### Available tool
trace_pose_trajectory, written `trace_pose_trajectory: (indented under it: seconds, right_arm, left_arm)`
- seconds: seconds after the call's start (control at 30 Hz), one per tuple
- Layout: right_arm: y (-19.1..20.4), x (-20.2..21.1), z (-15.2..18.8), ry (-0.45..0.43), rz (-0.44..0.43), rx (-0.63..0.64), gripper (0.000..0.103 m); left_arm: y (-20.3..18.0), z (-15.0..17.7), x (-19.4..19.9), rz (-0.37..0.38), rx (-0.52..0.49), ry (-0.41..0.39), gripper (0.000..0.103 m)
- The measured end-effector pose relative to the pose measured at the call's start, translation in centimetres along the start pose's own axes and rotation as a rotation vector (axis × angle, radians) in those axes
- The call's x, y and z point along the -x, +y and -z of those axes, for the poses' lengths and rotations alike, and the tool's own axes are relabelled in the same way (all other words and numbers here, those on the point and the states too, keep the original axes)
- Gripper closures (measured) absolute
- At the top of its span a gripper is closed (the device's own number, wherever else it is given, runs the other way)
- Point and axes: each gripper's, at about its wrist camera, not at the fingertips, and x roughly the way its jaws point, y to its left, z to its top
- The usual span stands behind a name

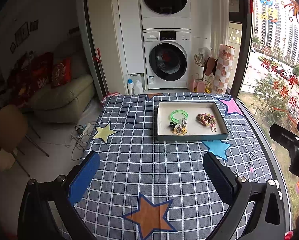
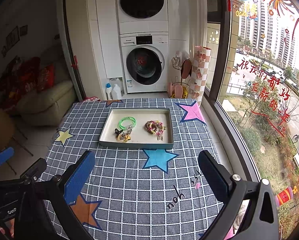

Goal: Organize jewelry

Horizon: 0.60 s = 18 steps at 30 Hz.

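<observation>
A shallow grey tray (image 1: pixel 191 138) (image 2: pixel 135 145) sits on the far half of the checked tablecloth. In it lie a green bangle (image 1: pixel 178 115) (image 2: pixel 127 122), a small black and gold clip cluster (image 1: pixel 178 129) (image 2: pixel 123 136), and a pile of beaded bracelets (image 1: pixel 206 119) (image 2: pixel 155 128). My left gripper (image 1: pixel 151 160) is open and empty, above the cloth on the near side of the tray. My right gripper (image 2: pixel 146 160) is open and empty too, just short of the tray's front edge. The left gripper shows at the left edge of the right wrist view (image 2: pixel 3 158).
The table (image 1: pixel 141 172) carries a blue-grey grid cloth with coloured stars. The window runs along its right edge (image 2: pixel 233 132). Stacked washing machines (image 1: pixel 166 60), bottles and a shoe rack stand behind. A sofa (image 1: pixel 63 98) and a chair (image 1: pixel 7 128) are to the left.
</observation>
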Motion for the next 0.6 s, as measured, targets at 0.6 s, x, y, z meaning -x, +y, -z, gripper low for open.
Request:
trace_pose_trajectory:
  seconds: [0.6]
  right_arm:
    - [0.37, -0.01, 0.14, 0.003, -0.002, 0.004, 0.000]
  left_arm:
    - [0.39, 0.34, 0.04, 0.004, 0.010, 0.009, 0.000]
